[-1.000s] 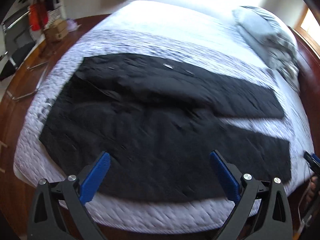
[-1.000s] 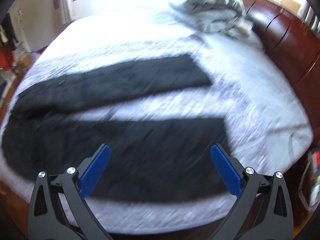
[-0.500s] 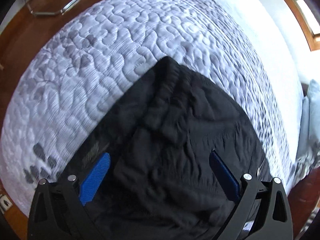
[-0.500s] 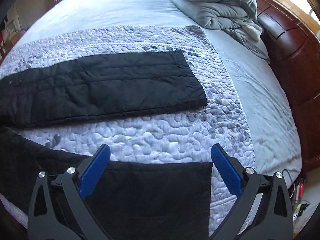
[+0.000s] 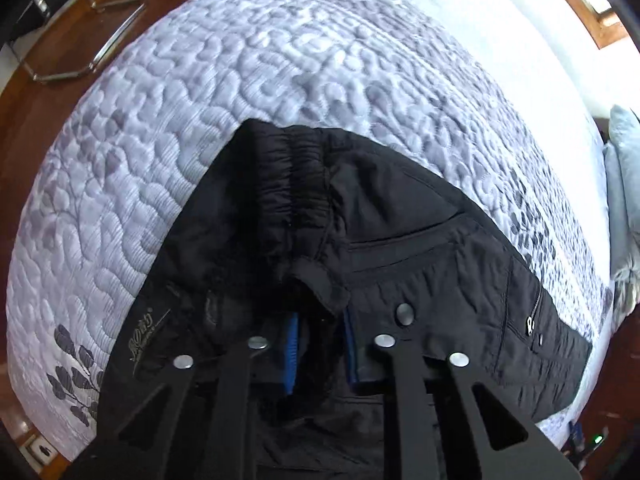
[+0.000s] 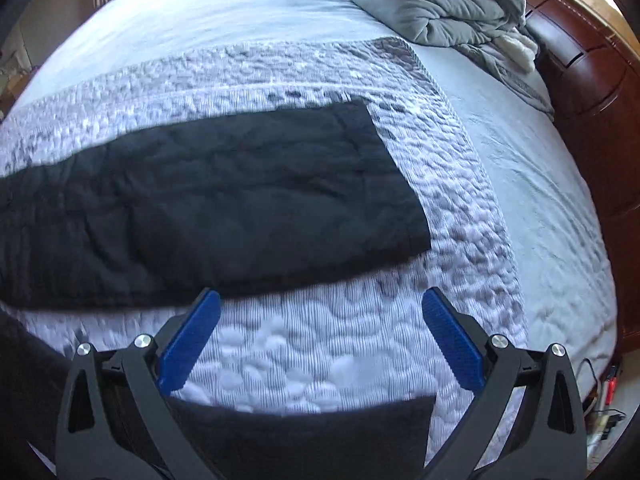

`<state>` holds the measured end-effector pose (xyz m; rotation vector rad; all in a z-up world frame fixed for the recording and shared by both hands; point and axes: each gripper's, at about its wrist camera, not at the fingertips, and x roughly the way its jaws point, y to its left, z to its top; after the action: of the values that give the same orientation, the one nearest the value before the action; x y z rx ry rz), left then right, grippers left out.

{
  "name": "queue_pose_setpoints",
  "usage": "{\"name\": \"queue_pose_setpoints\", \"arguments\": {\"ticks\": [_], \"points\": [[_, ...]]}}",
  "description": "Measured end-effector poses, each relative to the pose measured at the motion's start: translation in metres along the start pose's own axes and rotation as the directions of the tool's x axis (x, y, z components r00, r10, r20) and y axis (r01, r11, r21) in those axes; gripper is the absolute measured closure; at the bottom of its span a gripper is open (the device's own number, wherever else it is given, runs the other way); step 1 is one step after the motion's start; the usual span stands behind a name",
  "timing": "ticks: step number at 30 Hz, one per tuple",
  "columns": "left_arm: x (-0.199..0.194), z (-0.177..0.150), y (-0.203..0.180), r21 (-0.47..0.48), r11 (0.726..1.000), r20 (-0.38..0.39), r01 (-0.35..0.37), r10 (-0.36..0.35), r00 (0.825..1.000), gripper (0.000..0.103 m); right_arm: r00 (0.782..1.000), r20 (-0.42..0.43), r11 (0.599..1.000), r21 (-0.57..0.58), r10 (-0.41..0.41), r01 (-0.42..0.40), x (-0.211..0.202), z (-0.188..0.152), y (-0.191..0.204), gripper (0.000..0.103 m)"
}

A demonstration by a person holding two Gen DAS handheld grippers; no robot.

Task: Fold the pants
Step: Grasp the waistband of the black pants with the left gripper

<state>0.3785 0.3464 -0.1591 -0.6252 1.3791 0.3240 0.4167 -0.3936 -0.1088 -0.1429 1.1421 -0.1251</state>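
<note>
Black pants lie spread on the quilted bedspread [image 5: 240,60]. In the left wrist view their gathered waistband [image 5: 288,184] and zipped pocket [image 5: 532,320] fill the centre. My left gripper [image 5: 320,344] points steeply down at the waist, and its jaws are closing with a bunch of black waist fabric pinched between the blue pads. In the right wrist view the far leg [image 6: 220,208] stretches across the quilt, and the near leg's hem [image 6: 300,432] lies under the gripper's arms. My right gripper [image 6: 320,340] stands open over bare quilt between the two legs, holding nothing.
A folded grey comforter [image 6: 436,4] sits at the bed's far right beside the dark wooden headboard [image 6: 580,92]. A metal chair frame [image 5: 92,40] stands on the wood floor past the bed's left edge. Cables [image 6: 600,412] lie on the floor at the lower right.
My left gripper came down onto the waist and went from wide open to shut on the fabric. My right gripper moved lower and forward, so the near leg's hem slid beneath its fingers.
</note>
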Motion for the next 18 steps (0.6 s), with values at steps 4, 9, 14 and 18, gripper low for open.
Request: {"name": "queue_pose_setpoints", "arguments": {"ticks": [4, 9, 14, 18], "points": [[0.001, -0.003, -0.016, 0.045, 0.999, 0.031, -0.016, 0.015, 0.999, 0.089, 0.994, -0.011, 0.991, 0.087, 0.105, -0.103, 0.019, 0.044, -0.027, 0.003], [0.006, -0.003, -0.010, 0.022, 1.000, 0.043, -0.014, 0.013, 0.999, 0.089, 0.978, -0.099, 0.969, 0.189, 0.182, -0.161, 0.073, 0.099, -0.053, 0.003], [0.006, -0.005, -0.003, 0.032, 0.999, 0.048, -0.027, 0.026, 0.999, 0.089, 0.976, -0.148, 0.980, 0.140, 0.160, -0.140, 0.117, 0.142, -0.047, 0.003], [0.010, -0.003, -0.001, 0.028, 0.999, 0.042, -0.022, 0.021, 0.999, 0.089, 0.981, -0.183, 0.994, 0.096, 0.069, -0.052, 0.148, 0.159, -0.046, 0.003]]}}
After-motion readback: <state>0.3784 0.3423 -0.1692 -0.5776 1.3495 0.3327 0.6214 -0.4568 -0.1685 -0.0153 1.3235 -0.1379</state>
